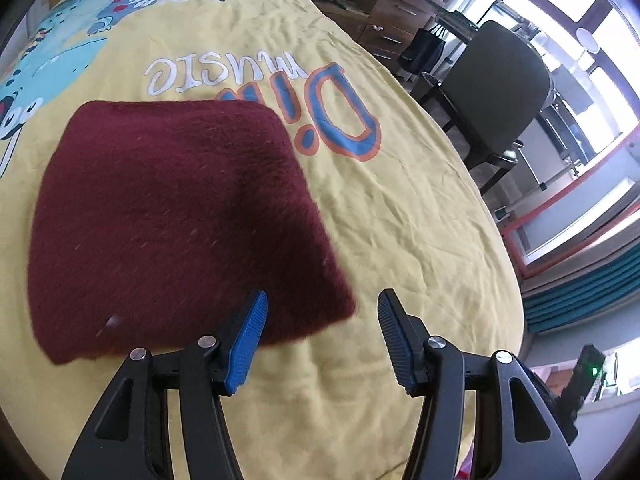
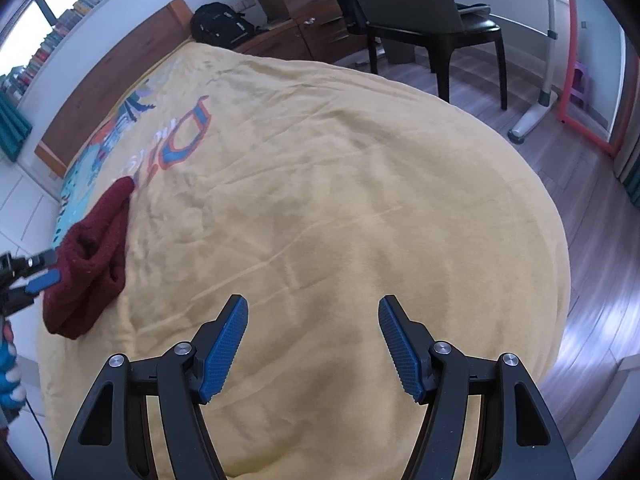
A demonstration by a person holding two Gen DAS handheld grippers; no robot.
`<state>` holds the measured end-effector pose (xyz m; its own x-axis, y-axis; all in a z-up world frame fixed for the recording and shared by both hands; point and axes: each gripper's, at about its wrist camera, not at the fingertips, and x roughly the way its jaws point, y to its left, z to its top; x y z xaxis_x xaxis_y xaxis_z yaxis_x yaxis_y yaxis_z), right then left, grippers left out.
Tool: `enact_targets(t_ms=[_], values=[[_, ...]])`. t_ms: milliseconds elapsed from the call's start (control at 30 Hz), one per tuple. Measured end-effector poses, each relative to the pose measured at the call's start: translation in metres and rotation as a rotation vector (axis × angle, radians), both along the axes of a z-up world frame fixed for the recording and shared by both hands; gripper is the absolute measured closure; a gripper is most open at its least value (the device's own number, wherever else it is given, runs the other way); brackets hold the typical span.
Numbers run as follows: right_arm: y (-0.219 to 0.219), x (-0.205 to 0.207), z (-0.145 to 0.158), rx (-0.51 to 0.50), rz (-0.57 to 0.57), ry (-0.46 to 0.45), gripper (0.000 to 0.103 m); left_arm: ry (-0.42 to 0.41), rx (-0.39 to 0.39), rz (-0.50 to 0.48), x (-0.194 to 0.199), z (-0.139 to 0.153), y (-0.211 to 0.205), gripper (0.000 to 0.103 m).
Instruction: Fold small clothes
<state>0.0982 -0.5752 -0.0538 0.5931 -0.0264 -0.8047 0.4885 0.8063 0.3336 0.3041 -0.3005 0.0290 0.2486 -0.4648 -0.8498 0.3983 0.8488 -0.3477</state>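
Now, folded maroon garment on the yellow bed cover

Left wrist view: the left claw (image 1: 322, 312) stands apart and holds nothing, its left pad over the folded maroon garment (image 1: 176, 216) on the bed cover (image 1: 400, 208). Right wrist view: the right claw (image 2: 313, 320) stands apart over bare cover, garment far left.

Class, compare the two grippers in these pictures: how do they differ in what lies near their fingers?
The left gripper has the dark red garment beside one finger, though nothing sits between its jaws; the right gripper has only bare yellow bedcover before it. The left gripper is next to the garment; the right gripper is far from it. Both are open, with blue pads, pointing down at the bed.
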Motion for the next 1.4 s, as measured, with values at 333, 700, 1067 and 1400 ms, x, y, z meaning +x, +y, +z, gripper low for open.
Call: enact_targets(t_ms=[333,700,1067,1400], values=[[0.029,0.003,0.016,0.005,0.025,-0.031,0.033,-0.037,0.047,0.053,-0.022,0.011,0.064,0.052],[0.082,0.04,0.042,-0.045,0.168,-0.043,0.033,-0.063,0.055,0.172,-0.022,0.022,0.149,0.052],[0.153,0.135,0.072,-0.056,0.399,-0.091,0.033,-0.093,0.047,0.251,0.005,0.036,0.2,0.052],[0.216,0.227,0.076,-0.036,0.589,-0.131,0.033,-0.09,0.031,0.18,0.041,0.015,0.172,0.052]])
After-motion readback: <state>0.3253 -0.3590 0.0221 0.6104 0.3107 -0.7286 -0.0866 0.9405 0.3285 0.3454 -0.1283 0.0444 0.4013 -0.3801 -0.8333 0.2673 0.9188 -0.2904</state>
